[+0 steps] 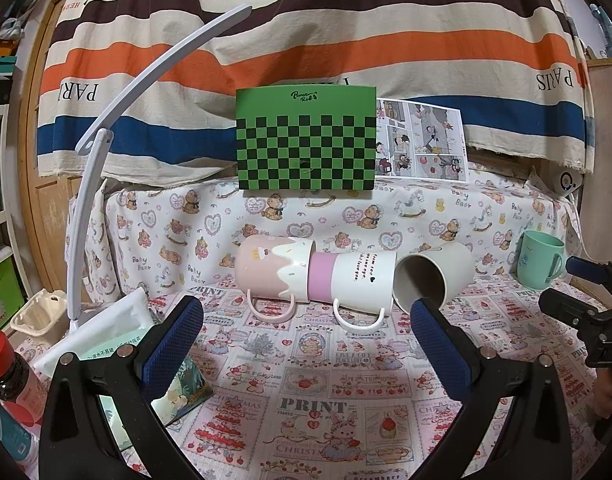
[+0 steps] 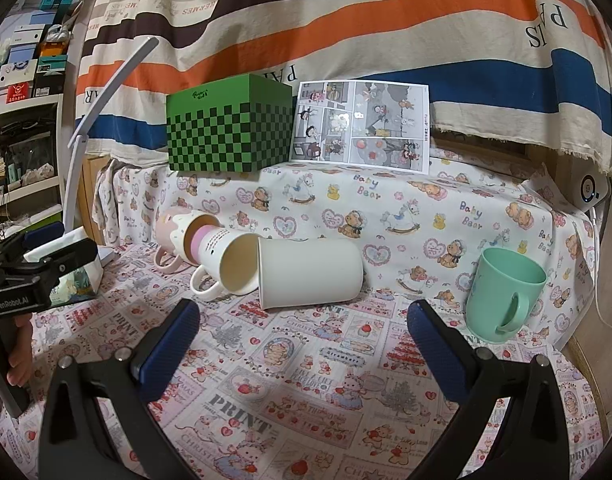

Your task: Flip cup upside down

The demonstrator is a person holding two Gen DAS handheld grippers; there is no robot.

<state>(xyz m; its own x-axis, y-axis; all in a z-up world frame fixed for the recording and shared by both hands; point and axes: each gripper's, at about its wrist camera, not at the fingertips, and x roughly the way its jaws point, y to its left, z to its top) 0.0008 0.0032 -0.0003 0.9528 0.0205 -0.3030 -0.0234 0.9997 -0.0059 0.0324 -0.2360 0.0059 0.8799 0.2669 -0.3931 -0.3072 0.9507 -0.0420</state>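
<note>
A mint green cup (image 2: pixel 504 294) stands upright, mouth up, at the right of the table; it also shows far right in the left wrist view (image 1: pixel 540 260). Three cups lie on their sides, nested in a row: a pink cup (image 1: pixel 266 270), a white and lilac cup (image 1: pixel 352 282) and a plain white cup (image 1: pixel 434 278). The plain white cup (image 2: pixel 310 274) lies ahead of my right gripper (image 2: pixel 302 328), which is open and empty. My left gripper (image 1: pixel 306 320) is open and empty, just short of the lying cups.
A green checkered box (image 1: pixel 306 140) and a comic sheet (image 1: pixel 422 140) stand on the raised ledge behind. A white lamp arm (image 1: pixel 90 184), a tissue pack (image 1: pixel 102 332) and a red-capped bottle (image 1: pixel 10 376) sit at the left.
</note>
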